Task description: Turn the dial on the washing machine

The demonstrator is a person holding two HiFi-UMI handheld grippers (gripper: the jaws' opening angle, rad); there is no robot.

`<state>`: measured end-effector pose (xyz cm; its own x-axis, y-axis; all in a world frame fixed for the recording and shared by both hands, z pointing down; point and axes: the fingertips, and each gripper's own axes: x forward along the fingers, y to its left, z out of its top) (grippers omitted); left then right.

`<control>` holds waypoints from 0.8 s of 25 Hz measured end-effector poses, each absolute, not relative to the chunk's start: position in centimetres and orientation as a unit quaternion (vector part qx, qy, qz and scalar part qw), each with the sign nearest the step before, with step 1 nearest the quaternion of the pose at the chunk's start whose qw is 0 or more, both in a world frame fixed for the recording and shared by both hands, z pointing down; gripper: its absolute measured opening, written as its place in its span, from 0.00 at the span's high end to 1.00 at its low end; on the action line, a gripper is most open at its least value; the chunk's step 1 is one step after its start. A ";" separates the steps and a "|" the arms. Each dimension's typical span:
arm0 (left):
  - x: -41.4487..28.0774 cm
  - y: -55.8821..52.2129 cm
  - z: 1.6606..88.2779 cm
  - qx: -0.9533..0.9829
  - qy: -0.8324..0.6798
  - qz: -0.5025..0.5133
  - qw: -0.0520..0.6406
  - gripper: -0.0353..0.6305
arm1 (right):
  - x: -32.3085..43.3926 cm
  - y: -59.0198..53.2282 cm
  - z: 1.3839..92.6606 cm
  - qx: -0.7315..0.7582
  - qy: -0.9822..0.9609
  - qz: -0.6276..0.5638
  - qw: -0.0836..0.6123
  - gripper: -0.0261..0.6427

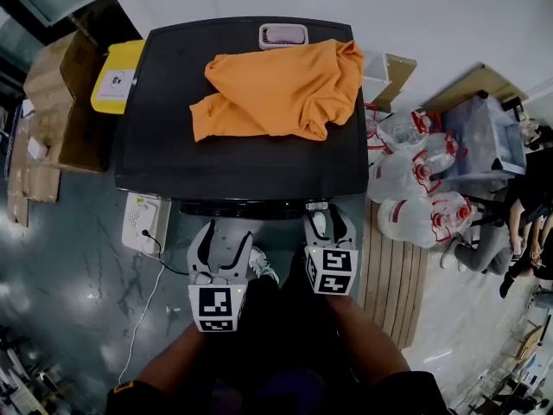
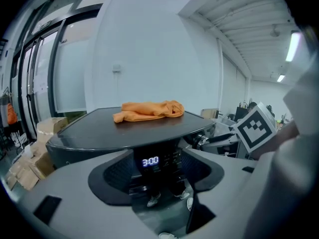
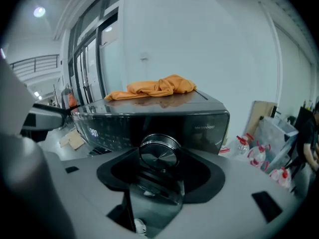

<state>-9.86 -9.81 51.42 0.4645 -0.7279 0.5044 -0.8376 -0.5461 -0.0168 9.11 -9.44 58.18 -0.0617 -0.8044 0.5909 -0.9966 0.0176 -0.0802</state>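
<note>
Lining up: right gripper (image 3: pixel 162 172) wide open, dial (image 3: pixel 159 152) between jaws, not squeezed yet. Next, squeeze dial and twist.

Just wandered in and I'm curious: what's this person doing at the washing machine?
A person stands at a black washing machine, a handheld tool in each hand. The right tool has its jaws on either side of the dial, not gripping it yet. The left tool is open, empty, facing the lit display. An orange shirt lies on top.
</note>
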 end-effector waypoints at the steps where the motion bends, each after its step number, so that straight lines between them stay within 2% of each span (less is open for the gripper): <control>1: -9.8 -9.7 51.4 0.848 -0.461 0.233 0.117 0.52 | 9.2 -9.4 58.2 0.653 -0.688 0.264 0.176 0.56; 6: -10.1 -9.4 51.2 0.849 -0.461 0.231 0.117 0.52 | 9.6 -9.3 58.4 0.629 -0.692 0.344 0.088 0.56; 9: -10.0 -9.4 50.8 0.850 -0.461 0.230 0.114 0.52 | 9.6 -9.3 58.4 0.620 -0.696 0.352 0.082 0.56; 12: -9.7 -9.5 50.4 0.852 -0.459 0.227 0.107 0.52 | 9.6 -9.2 58.2 0.628 -0.698 0.323 0.119 0.56; 17: -9.4 -9.3 49.8 0.854 -0.458 0.225 0.099 0.52 | 8.5 -8.9 56.9 0.641 -0.700 0.186 0.255 0.54; 20: -9.4 -9.0 49.8 0.855 -0.457 0.225 0.098 0.52 | 7.8 -8.9 56.5 0.634 -0.697 0.138 0.305 0.54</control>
